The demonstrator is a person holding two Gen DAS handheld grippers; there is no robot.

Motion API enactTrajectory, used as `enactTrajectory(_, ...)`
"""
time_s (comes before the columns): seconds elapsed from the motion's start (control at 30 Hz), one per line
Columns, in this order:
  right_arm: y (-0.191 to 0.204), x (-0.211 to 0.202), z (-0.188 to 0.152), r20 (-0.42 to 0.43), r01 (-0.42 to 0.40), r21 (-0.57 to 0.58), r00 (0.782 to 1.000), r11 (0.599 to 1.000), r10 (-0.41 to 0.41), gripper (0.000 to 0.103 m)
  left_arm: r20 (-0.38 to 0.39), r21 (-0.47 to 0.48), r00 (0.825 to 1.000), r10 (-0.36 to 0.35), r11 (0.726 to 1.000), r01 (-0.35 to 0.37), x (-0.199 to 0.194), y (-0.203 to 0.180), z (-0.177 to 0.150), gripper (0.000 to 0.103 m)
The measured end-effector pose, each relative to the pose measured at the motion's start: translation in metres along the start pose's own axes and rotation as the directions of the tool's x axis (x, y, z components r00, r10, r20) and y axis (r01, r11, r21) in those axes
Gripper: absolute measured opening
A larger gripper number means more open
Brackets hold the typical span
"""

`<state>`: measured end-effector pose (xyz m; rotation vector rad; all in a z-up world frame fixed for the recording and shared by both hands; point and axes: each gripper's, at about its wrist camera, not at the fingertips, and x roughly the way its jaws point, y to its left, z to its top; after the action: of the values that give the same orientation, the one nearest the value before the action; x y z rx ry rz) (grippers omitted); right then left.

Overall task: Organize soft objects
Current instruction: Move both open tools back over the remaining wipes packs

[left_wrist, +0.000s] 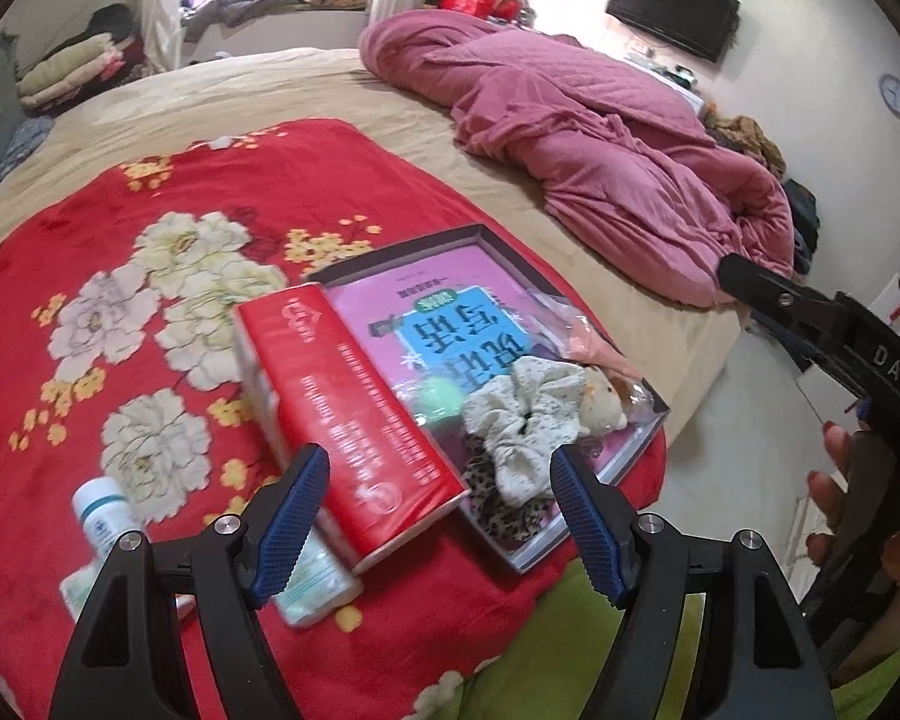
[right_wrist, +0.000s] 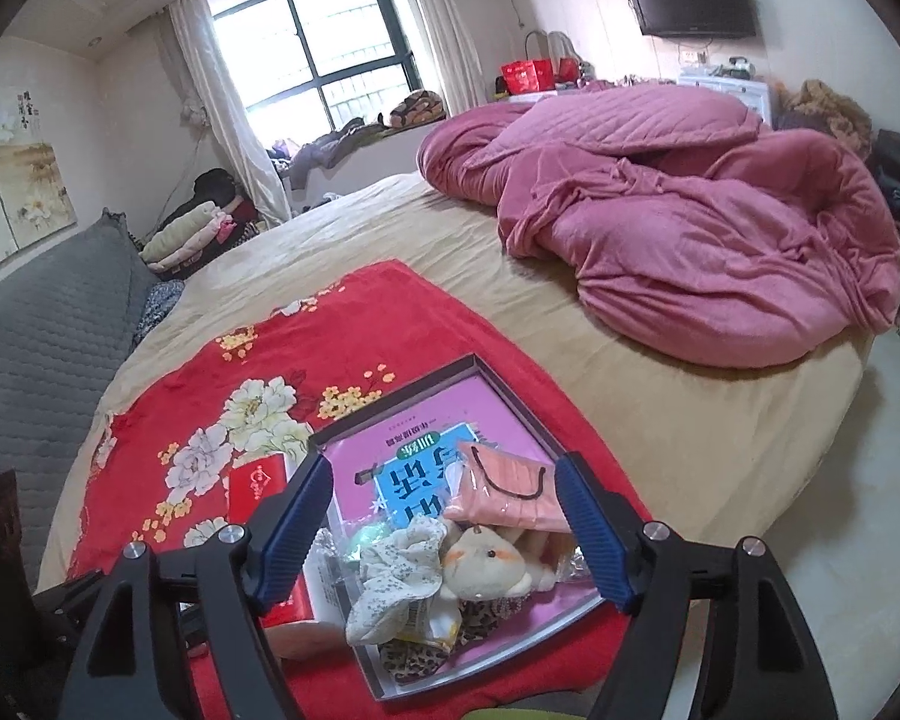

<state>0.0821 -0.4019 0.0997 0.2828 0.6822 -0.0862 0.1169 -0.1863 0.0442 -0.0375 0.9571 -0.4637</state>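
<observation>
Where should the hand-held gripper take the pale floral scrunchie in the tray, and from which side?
Probably from above, pinching across one ruffled loop of the pale floral scrunchie. It lies on top of the pile in the tray, over the leopard-print scrunchie and against the plush toy, so a side approach looks crowded. The left hand-held gripper hangs open just before it.

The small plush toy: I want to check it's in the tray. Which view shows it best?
The right wrist view: the plush toy faces the camera, lying inside the tray. The left wrist view shows only part of it behind the cream scrunchie.
</observation>
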Motion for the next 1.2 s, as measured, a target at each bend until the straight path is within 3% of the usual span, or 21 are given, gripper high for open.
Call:
enactTrajectory(0.7,0.104,-0.030,-0.026,-0.028,-0.141,-0.160,0.990,0.977,0.138,0.077,0.055,-0.121,0.991,0.118,0.986,-0.110,-0.070,0.072,-0.039,0.077)
enactTrajectory(1.2,0.176,-0.025,-0.072,-0.125,-0.231,-0.300,0.971,0.926,0.202,0.077,0.037,-0.195,0.979,0.198,0.963,-0.188,-0.093,0.117,-0.073,0.077)
